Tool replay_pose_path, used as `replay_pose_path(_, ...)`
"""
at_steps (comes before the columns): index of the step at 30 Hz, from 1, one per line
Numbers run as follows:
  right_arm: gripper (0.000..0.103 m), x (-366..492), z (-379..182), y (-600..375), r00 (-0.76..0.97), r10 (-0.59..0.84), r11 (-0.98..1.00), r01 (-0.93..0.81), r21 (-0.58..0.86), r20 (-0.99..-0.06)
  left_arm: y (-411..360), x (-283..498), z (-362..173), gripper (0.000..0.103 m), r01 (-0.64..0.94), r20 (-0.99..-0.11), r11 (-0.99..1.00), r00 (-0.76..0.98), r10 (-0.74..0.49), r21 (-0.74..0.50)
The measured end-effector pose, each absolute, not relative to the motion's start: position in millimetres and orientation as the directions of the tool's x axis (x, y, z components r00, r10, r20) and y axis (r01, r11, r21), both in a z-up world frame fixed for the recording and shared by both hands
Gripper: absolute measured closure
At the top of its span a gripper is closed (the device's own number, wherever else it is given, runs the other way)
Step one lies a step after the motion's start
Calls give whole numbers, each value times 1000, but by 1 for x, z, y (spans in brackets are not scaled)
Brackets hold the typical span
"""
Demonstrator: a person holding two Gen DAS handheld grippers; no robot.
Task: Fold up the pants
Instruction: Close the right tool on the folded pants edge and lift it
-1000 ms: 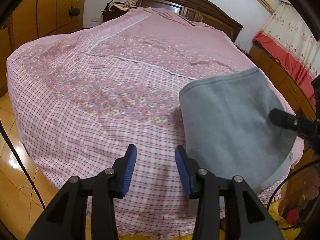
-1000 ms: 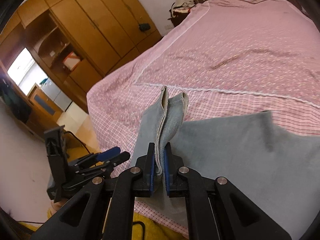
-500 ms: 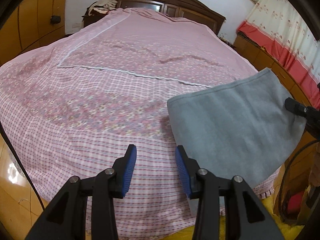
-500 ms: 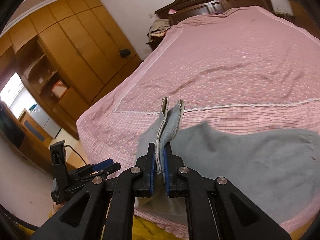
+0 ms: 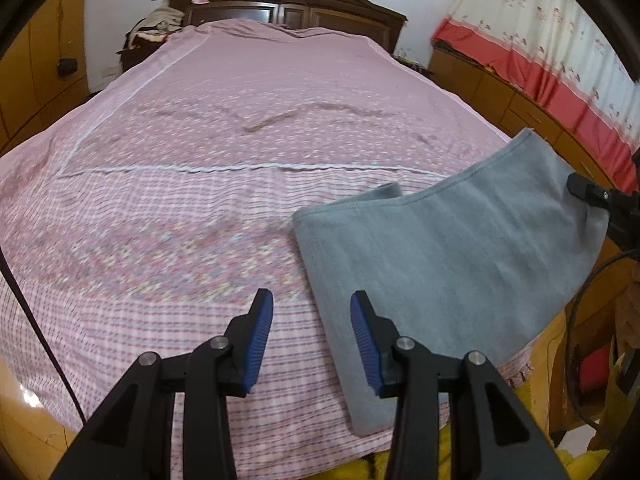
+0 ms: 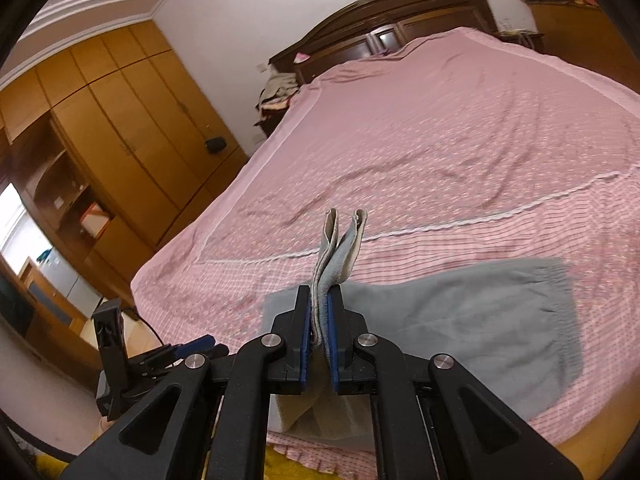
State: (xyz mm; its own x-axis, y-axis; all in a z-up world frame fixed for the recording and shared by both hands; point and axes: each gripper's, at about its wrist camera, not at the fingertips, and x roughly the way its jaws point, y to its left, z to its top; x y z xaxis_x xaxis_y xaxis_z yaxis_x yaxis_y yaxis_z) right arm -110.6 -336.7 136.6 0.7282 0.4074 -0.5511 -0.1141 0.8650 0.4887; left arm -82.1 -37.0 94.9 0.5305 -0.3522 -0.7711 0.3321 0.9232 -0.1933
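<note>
Pants (image 6: 460, 320) now spread flatter on bed (image 5: 240, 160); right claw (image 6: 319, 332) still pinching cuffs (left claw (image 5: 312, 336) gaping, empty).

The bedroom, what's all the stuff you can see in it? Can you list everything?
pants: one, grey, on the near right part of the bed, one edge lifted
bedspread: one, pink floral and checked, covering the bed
headboard: one, dark wood, far end
pile of clothes: one, beige and red, beside the headboard
wardrobe: one, orange-brown wood, along the left wall
curtain: one, white floral with red band, right side
left gripper: one, black with blue pads, open above the bed's near edge
right gripper: one, black with blue pads, clamped on the pants' edge
</note>
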Motion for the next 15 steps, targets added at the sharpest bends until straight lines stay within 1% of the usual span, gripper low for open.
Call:
replay_pose_path(6, 94, -118, 139, -360, 749, 379, 865, -78, 495, -544, -61, -78, 97, 61, 379, -771, 907, 516, -374, -186)
replay_pose_path(11, 94, -126, 146, -381, 783, 329, 875, -42, 482, -529, -77, -74, 97, 61, 411, -773, 894, 504, -385, -178)
replay_pose_path(15, 94, -128, 142, -401, 794, 288, 876, 7, 481, -535, -93, -70, 95, 61, 432, -778, 885, 490, -393, -175)
